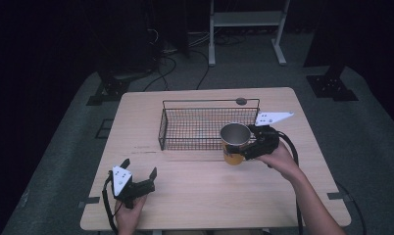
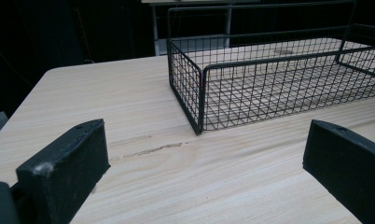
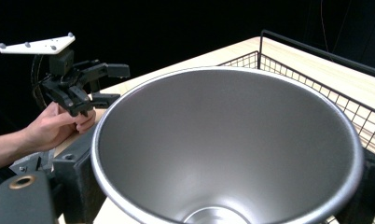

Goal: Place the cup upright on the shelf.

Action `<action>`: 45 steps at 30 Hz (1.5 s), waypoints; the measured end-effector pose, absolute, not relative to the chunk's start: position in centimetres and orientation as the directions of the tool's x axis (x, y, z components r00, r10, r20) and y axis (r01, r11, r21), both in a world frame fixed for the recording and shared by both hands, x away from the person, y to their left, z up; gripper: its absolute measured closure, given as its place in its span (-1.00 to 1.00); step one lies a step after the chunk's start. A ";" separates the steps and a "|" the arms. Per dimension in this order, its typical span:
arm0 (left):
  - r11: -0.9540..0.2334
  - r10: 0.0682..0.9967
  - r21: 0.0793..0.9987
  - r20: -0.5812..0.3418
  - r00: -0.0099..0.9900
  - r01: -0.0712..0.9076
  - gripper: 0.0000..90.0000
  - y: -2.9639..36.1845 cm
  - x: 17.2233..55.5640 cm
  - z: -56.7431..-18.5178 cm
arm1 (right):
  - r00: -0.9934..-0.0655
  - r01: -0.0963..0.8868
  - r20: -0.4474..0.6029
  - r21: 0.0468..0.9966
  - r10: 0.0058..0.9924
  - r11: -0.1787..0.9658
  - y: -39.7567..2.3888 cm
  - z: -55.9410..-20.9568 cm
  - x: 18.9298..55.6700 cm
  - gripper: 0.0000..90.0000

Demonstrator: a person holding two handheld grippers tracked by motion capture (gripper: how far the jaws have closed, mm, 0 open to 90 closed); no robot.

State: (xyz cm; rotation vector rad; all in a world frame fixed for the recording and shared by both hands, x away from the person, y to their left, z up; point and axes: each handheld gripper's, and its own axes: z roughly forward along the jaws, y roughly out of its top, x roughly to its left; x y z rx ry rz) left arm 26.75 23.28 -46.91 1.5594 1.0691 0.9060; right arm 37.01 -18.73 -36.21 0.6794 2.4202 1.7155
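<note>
A cup [image 1: 234, 142] with a shiny metal inside and an orange outside is at the near right corner of the black wire basket [image 1: 209, 101]. My right gripper [image 1: 236, 148] is shut on it from the right. In the right gripper view the cup's mouth [image 3: 223, 140] sits between the two jaws, and the basket [image 3: 316, 60] lies beyond it. I cannot tell whether the cup's base touches the table. My left gripper [image 1: 139, 167] is open near the front left of the table, holding nothing. The left gripper view looks between its wide-apart jaws at the basket's corner [image 2: 199, 93].
The light wooden table [image 1: 195, 191] has bare room in front of the basket and to its left. A small dark round disc [image 1: 241, 101] is behind the basket. A white frame [image 1: 246, 19] and cables are on the dark floor beyond. My left gripper [image 3: 78, 84] shows far off in the right gripper view.
</note>
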 end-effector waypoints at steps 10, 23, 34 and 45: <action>-0.111 0.943 0.975 0.041 0.330 0.195 -1.00 23.3 26.7 -46.9 | -0.891 0.314 0.179 0.907 0.417 0.280 -18.4 -35.2 38.8 -0.76; -0.108 0.943 0.975 0.038 0.331 0.195 -1.00 23.3 26.8 -46.9 | -0.881 0.332 0.198 0.906 0.430 0.263 -18.3 -34.2 40.9 -0.76; -0.097 0.944 0.976 0.028 0.330 0.196 -1.00 23.4 26.8 -46.9 | -0.875 0.333 0.198 0.909 0.441 0.252 -17.7 -33.0 42.9 -0.76; -0.096 0.942 0.976 0.026 0.333 0.197 -1.00 23.5 26.8 -46.9 | -0.869 0.350 0.199 0.895 0.453 0.277 -16.7 -32.7 45.6 -0.76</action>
